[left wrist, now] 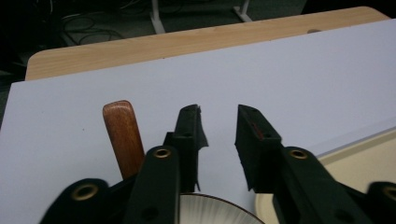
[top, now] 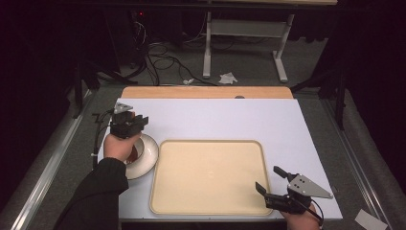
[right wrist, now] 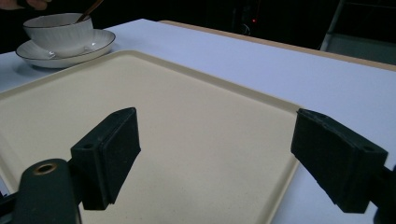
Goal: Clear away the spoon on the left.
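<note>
Much of the white ribbed cup (right wrist: 58,33) is being hidden in the high view by the person's left hand (top: 118,145) and the left gripper (top: 130,125) held above it; only the rim of the round white saucer (top: 149,155) beneath is being shown clearly there. The saucer is resting on the white tabletop (top: 215,115) at the left, just beside the left edge of the cream rectangular plastic tray (top: 209,177). In the left gripper view a brown wooden handle (left wrist: 123,137) is being seen left of the jaws, its lower end cut off behind them, and the jaws are being held slightly apart with nothing between them. The right gripper (top: 269,185) is being held over the tray's near right corner, its jaws spread wide and empty. The person's right hand is being cut off by the picture's bottom edge.
</note>
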The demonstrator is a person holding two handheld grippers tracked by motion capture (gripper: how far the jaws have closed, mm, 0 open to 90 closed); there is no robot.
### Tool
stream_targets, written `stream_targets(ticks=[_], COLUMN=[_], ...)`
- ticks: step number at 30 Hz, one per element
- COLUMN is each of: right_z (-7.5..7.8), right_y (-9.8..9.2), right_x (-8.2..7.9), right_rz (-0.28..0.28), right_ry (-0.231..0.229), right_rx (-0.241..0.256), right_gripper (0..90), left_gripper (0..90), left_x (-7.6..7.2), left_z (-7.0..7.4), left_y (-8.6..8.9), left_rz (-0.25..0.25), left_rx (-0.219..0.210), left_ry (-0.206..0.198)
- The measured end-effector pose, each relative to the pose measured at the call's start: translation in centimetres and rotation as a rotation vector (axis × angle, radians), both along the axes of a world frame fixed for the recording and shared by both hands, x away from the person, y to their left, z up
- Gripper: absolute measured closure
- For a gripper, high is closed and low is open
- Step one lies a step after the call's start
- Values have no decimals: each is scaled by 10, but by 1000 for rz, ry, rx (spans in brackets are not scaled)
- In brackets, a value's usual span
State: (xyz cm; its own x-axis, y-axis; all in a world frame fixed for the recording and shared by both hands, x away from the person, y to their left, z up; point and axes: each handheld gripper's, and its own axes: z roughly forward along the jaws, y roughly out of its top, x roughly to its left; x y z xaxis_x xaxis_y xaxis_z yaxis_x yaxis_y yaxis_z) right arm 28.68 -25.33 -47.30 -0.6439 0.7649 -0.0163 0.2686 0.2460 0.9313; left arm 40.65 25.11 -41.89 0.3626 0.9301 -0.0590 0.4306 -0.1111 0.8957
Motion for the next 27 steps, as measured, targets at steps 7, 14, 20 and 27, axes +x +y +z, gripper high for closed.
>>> stream_targets(ticks=[7, 14, 20, 27], right_z=[0, 0, -1, -1], right_y=[0, 0, 0, -1], right_x=[0, 0, 0, 1], right_rz=[-1, 1, -2, 2], right_ry=[1, 2, 9, 4], right_rx=[3, 3, 6, 7], right_gripper=[168, 168, 168, 168], left_gripper=[899, 900, 900, 900], left_x=[22, 37, 46, 52], left_z=[-6, -14, -18, -24], left_y=[3, 6, 8, 7], left_rz=[17, 28, 57, 82], left_rx=[-59, -4, 33, 96], left_ry=[60, 146, 175, 225])
